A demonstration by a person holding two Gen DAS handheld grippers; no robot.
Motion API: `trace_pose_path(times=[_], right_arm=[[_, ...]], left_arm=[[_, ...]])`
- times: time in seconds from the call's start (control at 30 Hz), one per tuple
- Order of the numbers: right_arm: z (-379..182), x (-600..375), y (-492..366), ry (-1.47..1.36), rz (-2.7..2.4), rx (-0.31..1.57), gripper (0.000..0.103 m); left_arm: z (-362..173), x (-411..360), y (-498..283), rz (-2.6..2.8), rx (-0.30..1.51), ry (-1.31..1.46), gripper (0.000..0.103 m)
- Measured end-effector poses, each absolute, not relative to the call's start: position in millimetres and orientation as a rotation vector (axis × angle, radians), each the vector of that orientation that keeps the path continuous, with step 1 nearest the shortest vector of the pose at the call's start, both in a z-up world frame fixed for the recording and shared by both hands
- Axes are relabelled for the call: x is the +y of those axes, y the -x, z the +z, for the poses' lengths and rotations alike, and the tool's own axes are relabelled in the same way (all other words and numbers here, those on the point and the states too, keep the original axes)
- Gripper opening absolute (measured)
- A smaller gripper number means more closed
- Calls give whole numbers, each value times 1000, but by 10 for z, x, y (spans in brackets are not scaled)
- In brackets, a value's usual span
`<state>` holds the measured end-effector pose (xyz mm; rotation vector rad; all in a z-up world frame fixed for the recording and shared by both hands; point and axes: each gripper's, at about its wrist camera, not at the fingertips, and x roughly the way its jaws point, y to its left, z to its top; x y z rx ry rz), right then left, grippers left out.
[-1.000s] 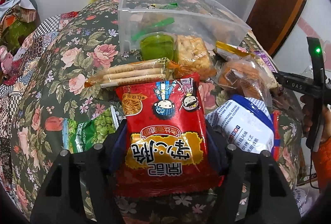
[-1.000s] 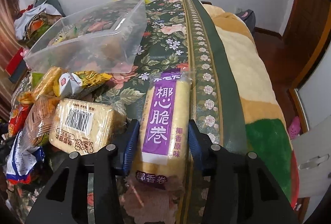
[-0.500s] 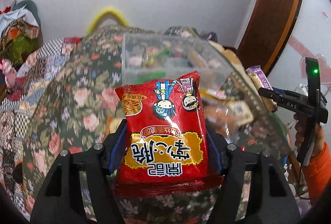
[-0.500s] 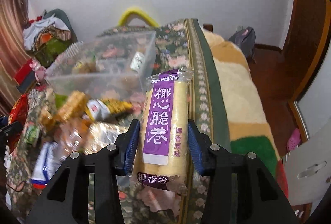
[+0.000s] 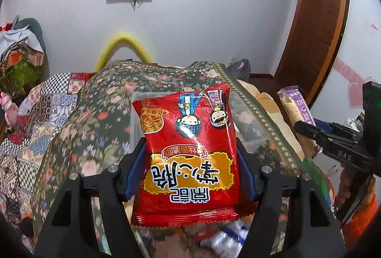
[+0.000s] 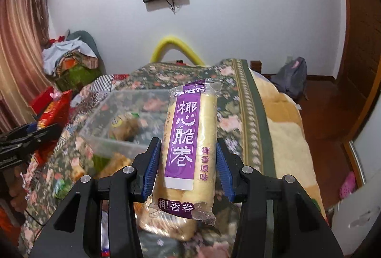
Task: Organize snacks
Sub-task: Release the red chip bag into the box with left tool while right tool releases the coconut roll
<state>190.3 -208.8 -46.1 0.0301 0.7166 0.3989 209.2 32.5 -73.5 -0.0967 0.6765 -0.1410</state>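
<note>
My left gripper (image 5: 190, 170) is shut on a red snack bag (image 5: 190, 151) with cartoon figures and holds it up above the bed. My right gripper (image 6: 188, 165) is shut on a purple-labelled pack of coconut rolls (image 6: 190, 139), also lifted. A clear plastic bin (image 6: 123, 122) with a few snacks inside stands on the floral bedspread, ahead and to the left of the right gripper; in the left wrist view the bin (image 5: 252, 129) is mostly hidden behind the red bag. The right gripper and its pack (image 5: 297, 110) show at the right of the left wrist view.
Loose snack packets (image 6: 114, 162) lie on the floral bedspread (image 6: 238, 120) in front of the bin. A cream blanket (image 6: 285, 129) covers the bed's right side. A pile of clothes (image 6: 71, 60) sits at the far left, a backpack (image 6: 290, 77) on the floor at right.
Both grippers have risen well above the bed with their packs. The snack pile has dropped low in both views and the wall now fills the top.
</note>
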Motion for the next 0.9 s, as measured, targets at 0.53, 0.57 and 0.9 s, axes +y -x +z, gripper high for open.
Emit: trace_pose_path(times=[0.53, 0.57, 0.9], right_arm=[[-693, -1623, -2566, -18, 459, 787, 42], [-709, -1604, -2595, -16, 461, 796, 42], [-950, -1473, -2816, 20, 467, 884, 42]], left_arm=[[-1042, 116, -3017, -165, 764, 101, 67], [-1071, 113, -3072, -164, 769, 101, 68], [-1380, 136, -3418, -144, 854, 102, 68]])
